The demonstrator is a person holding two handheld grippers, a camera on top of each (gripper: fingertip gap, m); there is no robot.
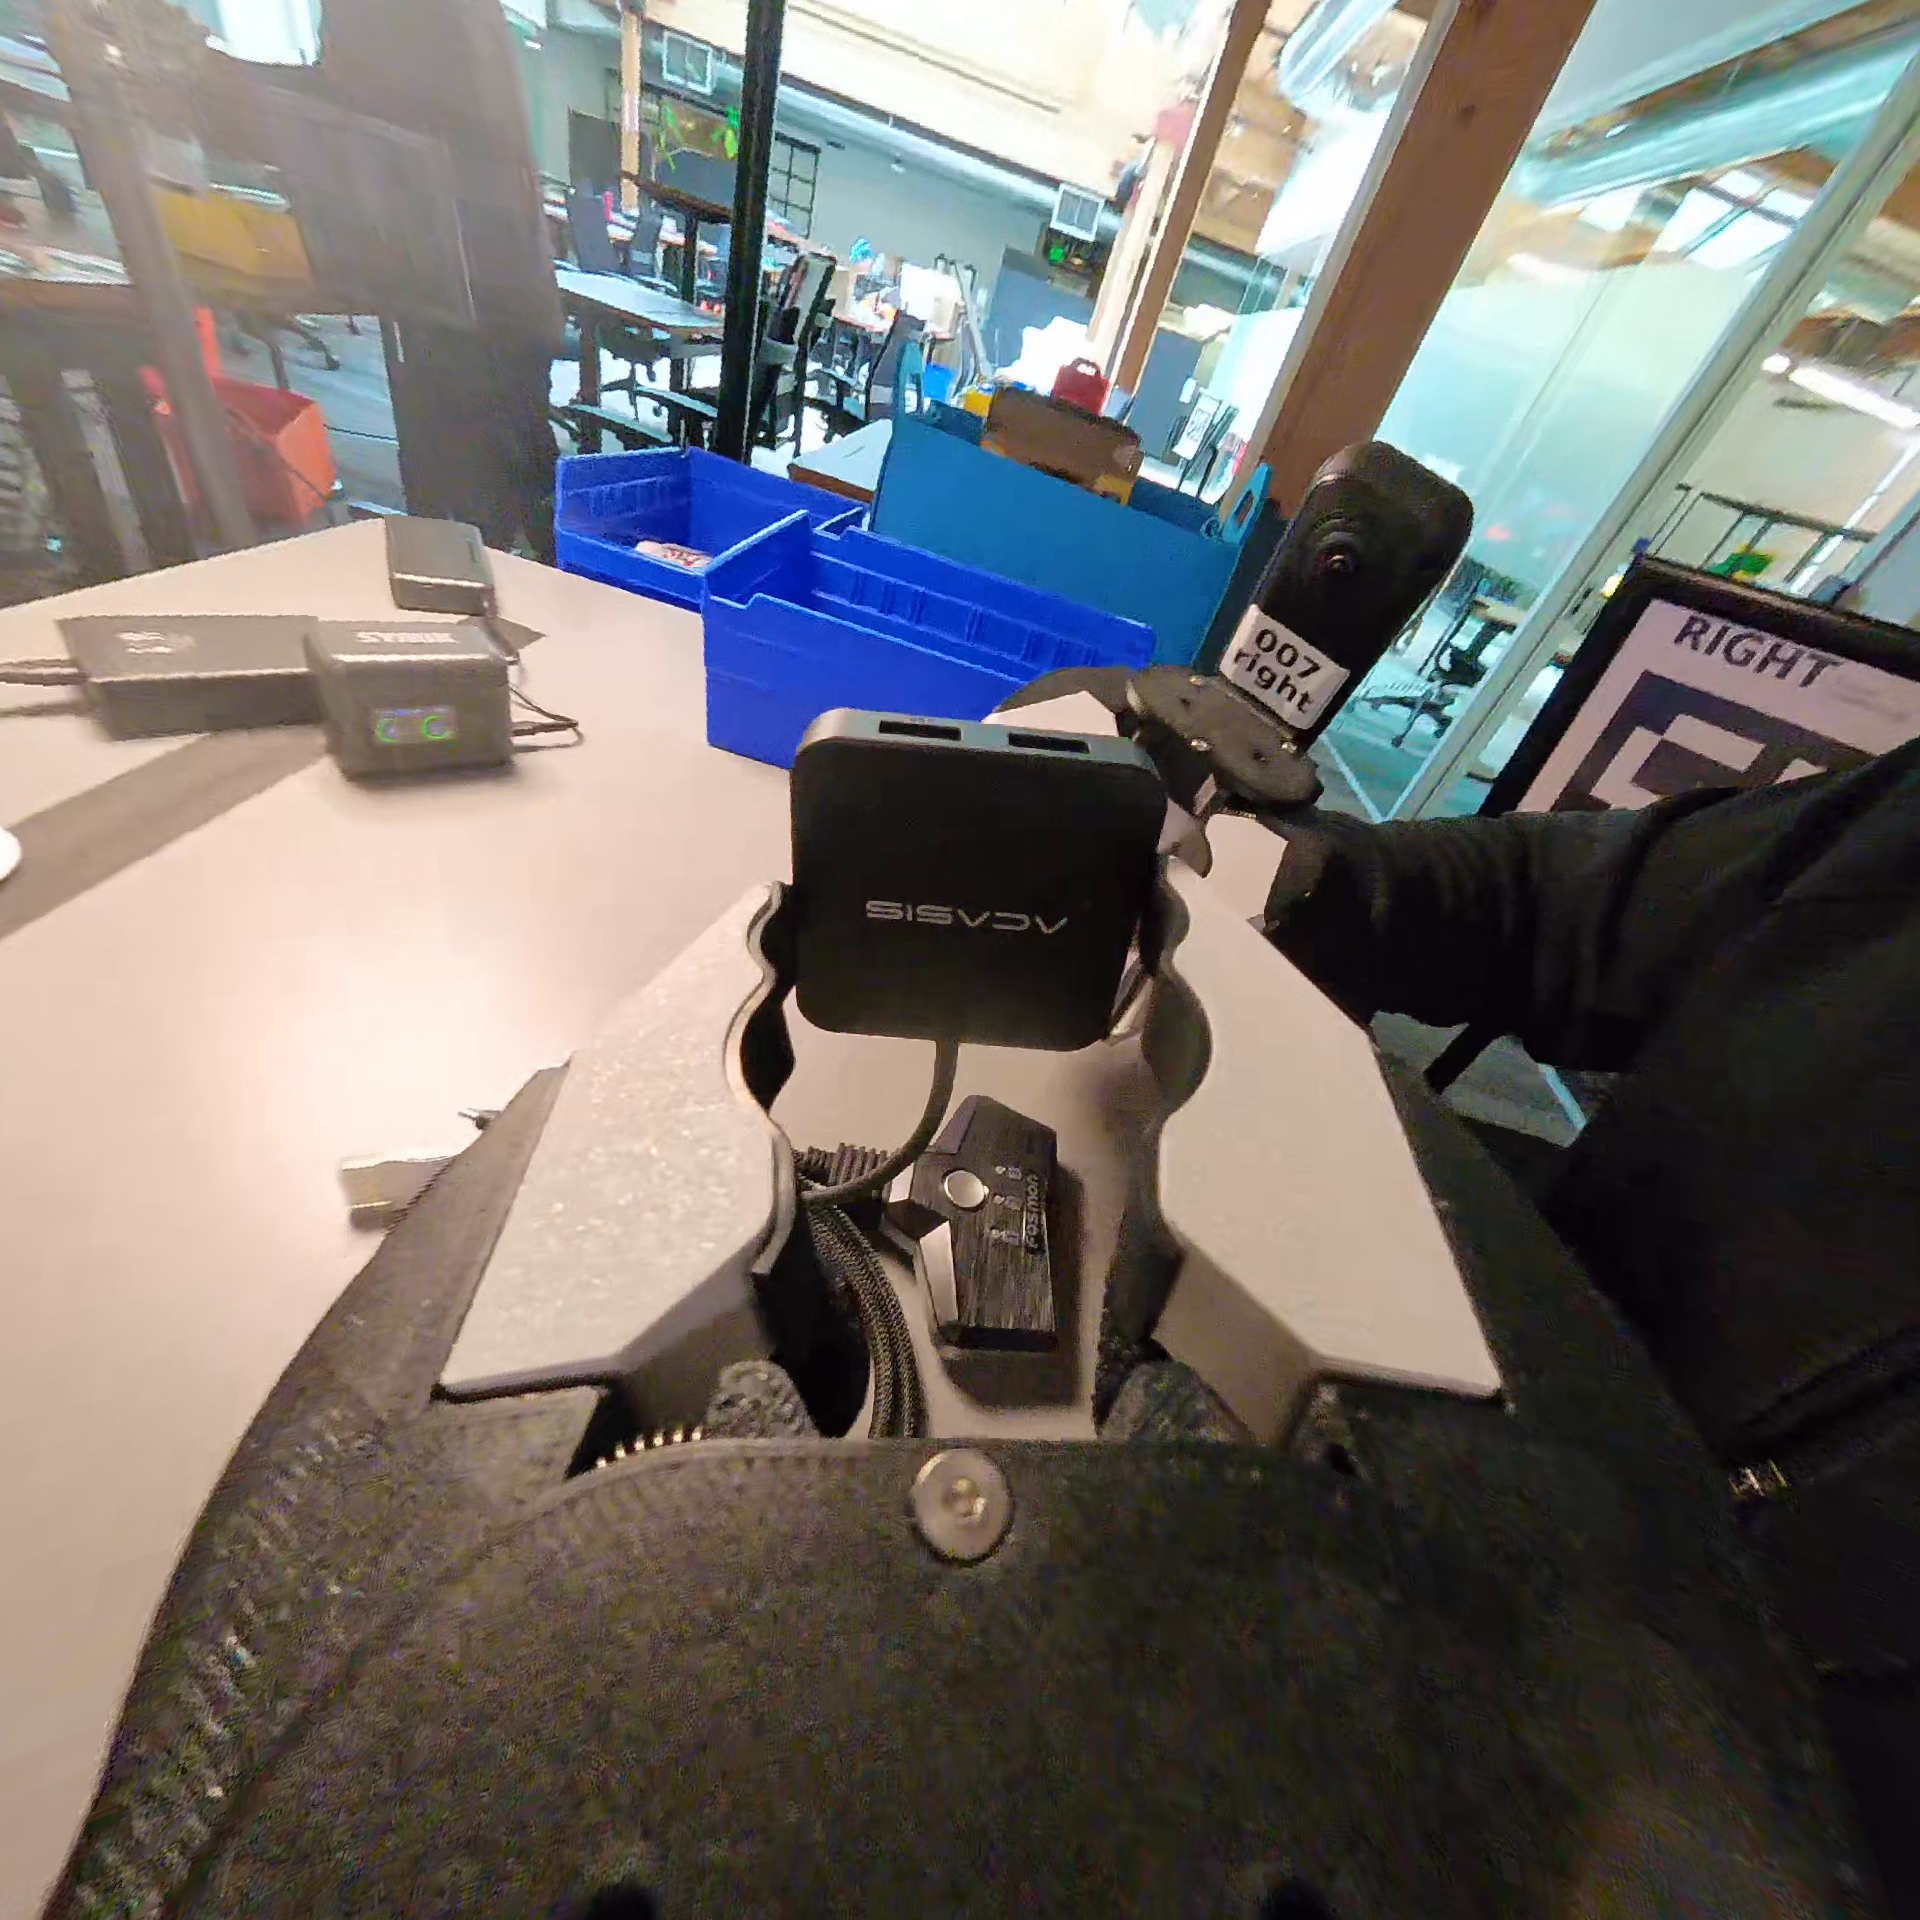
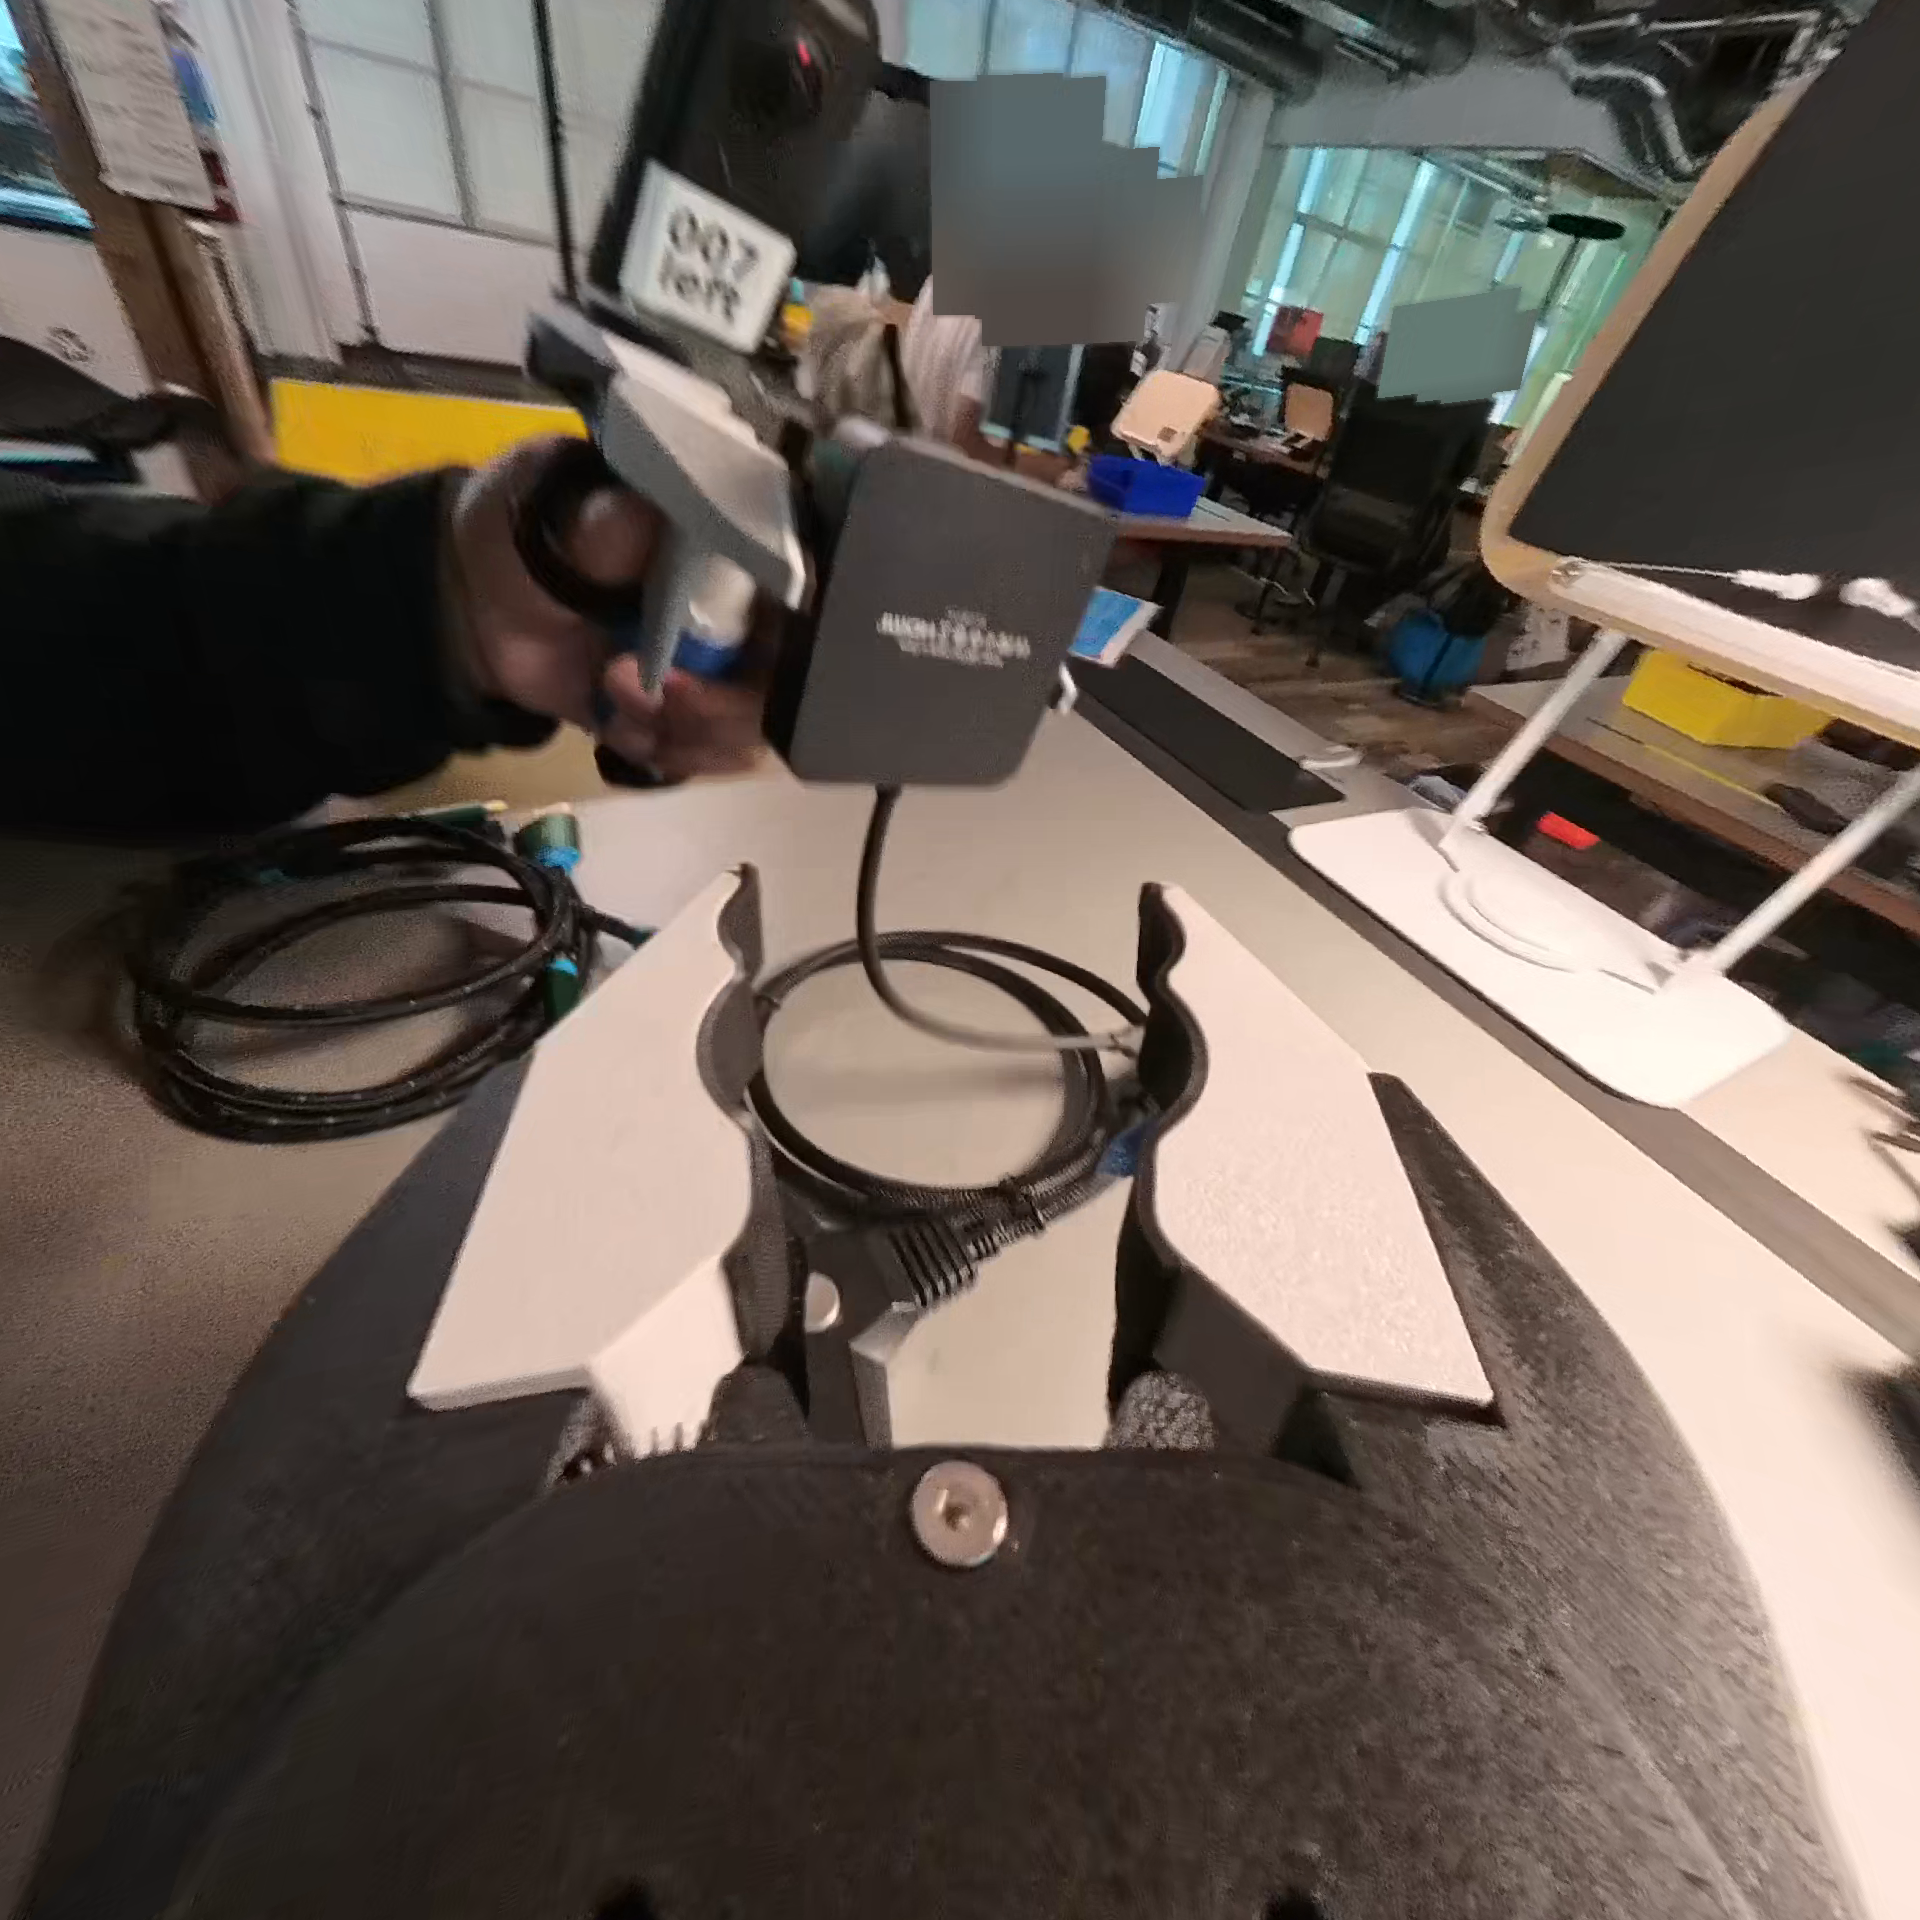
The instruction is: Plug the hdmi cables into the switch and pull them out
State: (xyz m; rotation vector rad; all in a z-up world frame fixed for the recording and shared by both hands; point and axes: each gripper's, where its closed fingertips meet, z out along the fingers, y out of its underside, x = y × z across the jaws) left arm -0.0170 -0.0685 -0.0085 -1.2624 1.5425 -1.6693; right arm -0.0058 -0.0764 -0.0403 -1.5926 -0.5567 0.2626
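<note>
Your left gripper point(image 1: 961, 935) clamps the square black plastic switch point(image 1: 971, 883), ports empty; right gripper point(image 2: 945, 997) gapes w/ nothing held. Next, grab the coiled black braided hdmi cable point(image 2: 935, 1174) lying mid-table.

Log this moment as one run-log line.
left tool: shut on switch, lifted | right tool: open, empty, above cable | switch ports: empty | phase: before plugging

Open workshop point(image 1: 727, 260), glass partitions point(image 1: 1662, 312)

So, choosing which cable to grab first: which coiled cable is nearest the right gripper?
The small coil seen between the open fingers of the right gripper; the bigger coil lies off to its left.
</note>
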